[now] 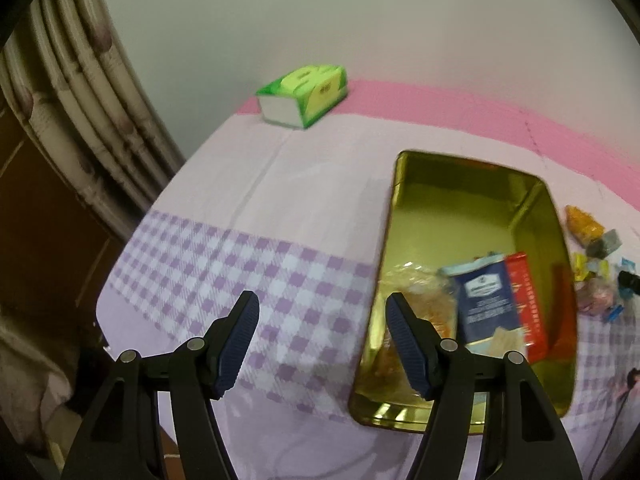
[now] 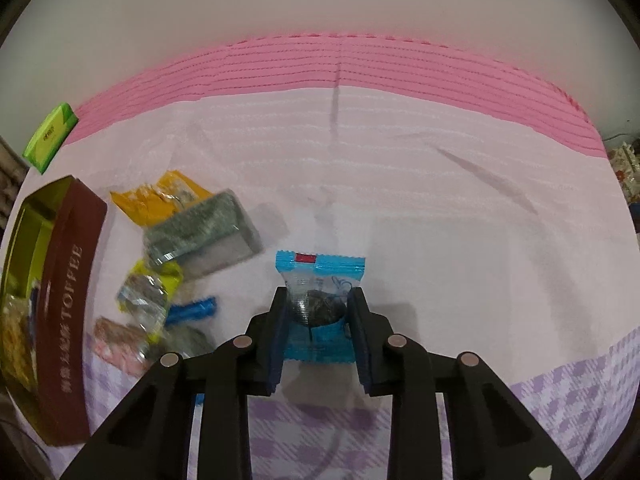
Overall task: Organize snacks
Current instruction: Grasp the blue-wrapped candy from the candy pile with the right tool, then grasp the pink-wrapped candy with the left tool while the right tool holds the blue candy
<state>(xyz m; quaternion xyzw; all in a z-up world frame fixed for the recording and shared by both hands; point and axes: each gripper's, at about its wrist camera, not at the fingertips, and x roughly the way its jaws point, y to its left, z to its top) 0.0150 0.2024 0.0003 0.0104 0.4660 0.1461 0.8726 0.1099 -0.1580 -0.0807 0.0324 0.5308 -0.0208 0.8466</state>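
Right wrist view: right gripper (image 2: 318, 312) fingers are pinching the blue packet (image 2: 320, 276); lift straight, then carry to the tin (image 2: 76, 240). Left gripper (image 1: 320, 336) is hanging open, empty.

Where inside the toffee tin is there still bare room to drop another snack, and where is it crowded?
The far end of the tin is bare gold floor. Its near end is crowded with a clear bag, a blue packet and a red packet. Loose snacks crowd the cloth beside it.

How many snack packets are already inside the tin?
3 visible: a clear bag of golden snacks, a blue packet and a red packet, all at the tin's near end; more may hide underneath.
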